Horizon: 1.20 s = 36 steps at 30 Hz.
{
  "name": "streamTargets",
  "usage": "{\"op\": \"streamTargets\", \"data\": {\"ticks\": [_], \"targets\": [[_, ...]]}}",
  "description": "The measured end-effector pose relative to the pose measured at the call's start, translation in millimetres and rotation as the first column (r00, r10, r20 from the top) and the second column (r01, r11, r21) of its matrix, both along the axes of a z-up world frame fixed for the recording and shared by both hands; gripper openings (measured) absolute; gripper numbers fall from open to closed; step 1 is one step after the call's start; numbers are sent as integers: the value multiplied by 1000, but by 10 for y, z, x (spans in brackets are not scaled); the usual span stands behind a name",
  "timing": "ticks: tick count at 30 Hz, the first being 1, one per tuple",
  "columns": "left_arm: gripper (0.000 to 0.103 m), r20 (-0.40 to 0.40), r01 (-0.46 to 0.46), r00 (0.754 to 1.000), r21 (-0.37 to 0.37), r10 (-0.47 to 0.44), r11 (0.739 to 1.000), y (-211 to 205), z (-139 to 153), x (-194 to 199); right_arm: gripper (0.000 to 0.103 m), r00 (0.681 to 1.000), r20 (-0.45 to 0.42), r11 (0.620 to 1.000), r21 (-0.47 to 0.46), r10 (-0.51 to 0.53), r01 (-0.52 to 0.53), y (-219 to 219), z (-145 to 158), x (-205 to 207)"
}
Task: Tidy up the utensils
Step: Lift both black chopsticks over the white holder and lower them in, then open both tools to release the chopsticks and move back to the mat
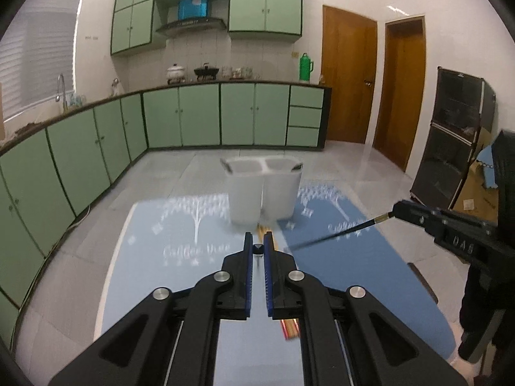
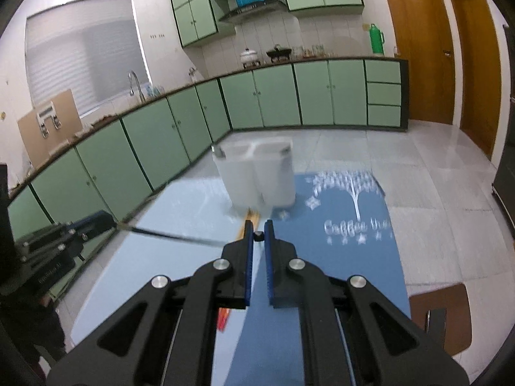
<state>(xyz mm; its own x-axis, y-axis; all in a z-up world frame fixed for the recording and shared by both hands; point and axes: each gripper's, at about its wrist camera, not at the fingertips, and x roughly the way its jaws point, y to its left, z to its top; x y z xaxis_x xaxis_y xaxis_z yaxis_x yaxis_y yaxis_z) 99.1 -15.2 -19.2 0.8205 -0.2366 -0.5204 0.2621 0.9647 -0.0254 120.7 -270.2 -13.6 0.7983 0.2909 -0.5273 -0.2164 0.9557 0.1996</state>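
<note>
A white two-compartment utensil holder (image 1: 263, 189) stands on the blue table mat (image 1: 180, 225); it also shows in the right wrist view (image 2: 257, 173). My left gripper (image 1: 258, 241) is shut on a thin black utensil whose end (image 1: 257, 249) shows between the pads. My right gripper (image 2: 259, 229) is shut on a similar black utensil, its end (image 2: 258, 235) between the pads. From the left view the right gripper (image 1: 399, 209) holds a long black stick (image 1: 338, 233). From the right view the left gripper (image 2: 106, 222) holds a black stick (image 2: 170, 234). Wooden chopsticks (image 1: 262, 230) lie before the holder.
Red and wooden chopstick ends (image 1: 289, 329) lie on the mat under the left gripper, also seen in the right wrist view (image 2: 223, 318). A brown chair seat (image 2: 441, 315) is at the right. Green kitchen cabinets (image 1: 199, 115) line the far wall.
</note>
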Motion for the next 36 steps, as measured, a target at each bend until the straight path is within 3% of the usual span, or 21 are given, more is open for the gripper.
{"op": "streamTargets", "data": {"ticks": [13,20,25,30,36], "targets": [[6,66,47,997,-43,-44,998,-50,451,528,6,998,39,998,-26,58,-57,-14,728,648],[6,187,54,982,-79,-38,995,-62,955,791,6,987,150,998,-23,54,-51,-85,1282,948],[6,288,44,958,-104,-12,994,-113,1283,1084,6,977,211,1000,-1,24,-24,-103,1547,1314],[6,330,16,944,-104,20,994,-211,1271,1507,6,975,223,1000,6,2,-4,-94,1514,1731],[6,261,8,965,-76,12,997,-333,834,1921,6,987,159,1000,-31,4,1,1,1111,2157]]}}
